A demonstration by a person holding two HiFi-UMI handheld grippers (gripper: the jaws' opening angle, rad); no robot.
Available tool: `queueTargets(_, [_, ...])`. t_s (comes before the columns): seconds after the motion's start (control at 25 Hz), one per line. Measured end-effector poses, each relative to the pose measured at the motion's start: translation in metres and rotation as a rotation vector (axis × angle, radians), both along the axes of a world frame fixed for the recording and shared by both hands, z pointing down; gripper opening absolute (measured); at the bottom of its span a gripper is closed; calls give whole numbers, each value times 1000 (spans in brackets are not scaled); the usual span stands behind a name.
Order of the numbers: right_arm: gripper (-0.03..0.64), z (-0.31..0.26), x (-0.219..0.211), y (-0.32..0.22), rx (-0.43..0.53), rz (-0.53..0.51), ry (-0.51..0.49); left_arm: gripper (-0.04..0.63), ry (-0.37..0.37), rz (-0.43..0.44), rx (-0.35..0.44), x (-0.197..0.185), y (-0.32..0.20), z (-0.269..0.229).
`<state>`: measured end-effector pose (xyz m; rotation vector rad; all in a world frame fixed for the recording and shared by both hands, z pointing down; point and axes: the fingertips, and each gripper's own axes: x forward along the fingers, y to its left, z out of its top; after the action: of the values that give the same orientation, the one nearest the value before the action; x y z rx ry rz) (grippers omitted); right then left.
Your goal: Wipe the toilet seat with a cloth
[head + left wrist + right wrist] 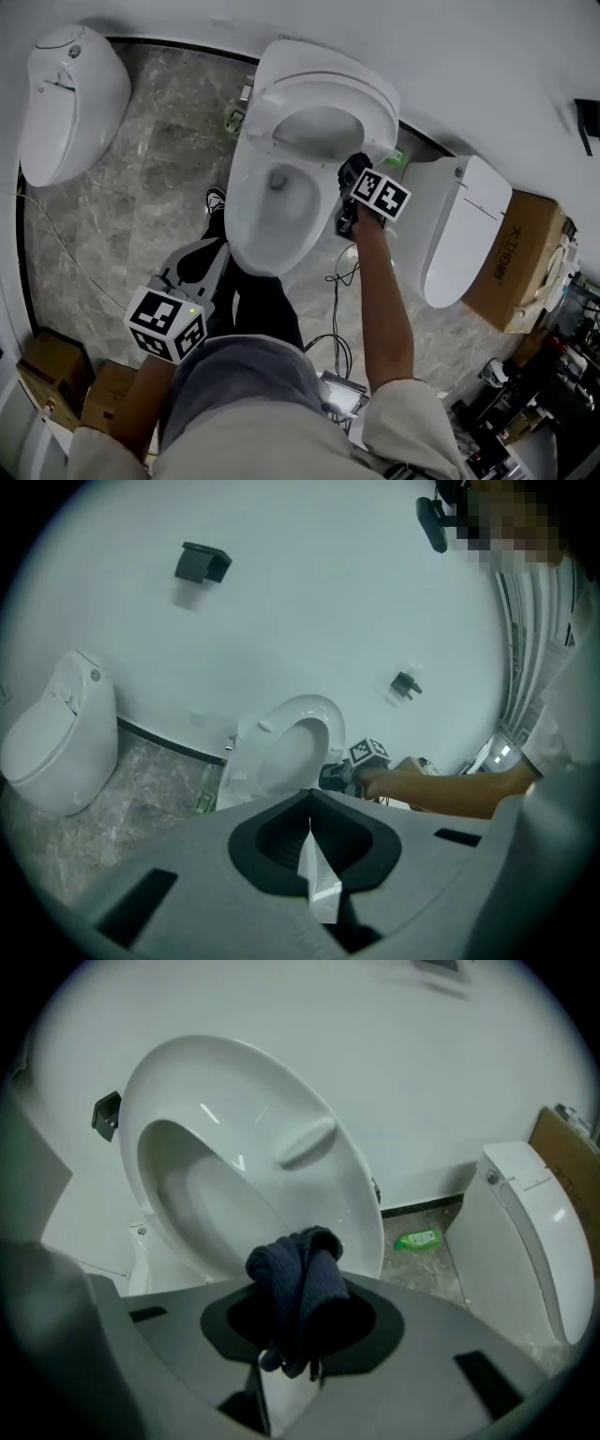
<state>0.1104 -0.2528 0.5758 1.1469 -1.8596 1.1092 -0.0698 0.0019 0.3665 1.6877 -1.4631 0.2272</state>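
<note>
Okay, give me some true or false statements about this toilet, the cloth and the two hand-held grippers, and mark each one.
1. The right hand-held gripper is shut on a dark blue cloth. True.
2. The toilet seat lies flat on the bowl. False: it stands raised.
3. The left hand-held gripper holds a second cloth. False: its jaws are together with nothing between them.
4. A green item lies on the floor near the wall. True.
5. This is the only toilet in view. False: a second toilet and a third toilet stand on either side.
</note>
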Motion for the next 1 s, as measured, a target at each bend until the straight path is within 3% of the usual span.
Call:
queueTargets(0.6, [104,-70,-23,-18,78,-95,23,9,1,-40,72,-30,-10,-30])
queueTargets(1.0, [104,-120,-48,-23,155,-143,-17,9,13,-28,150,-25,-23,-61])
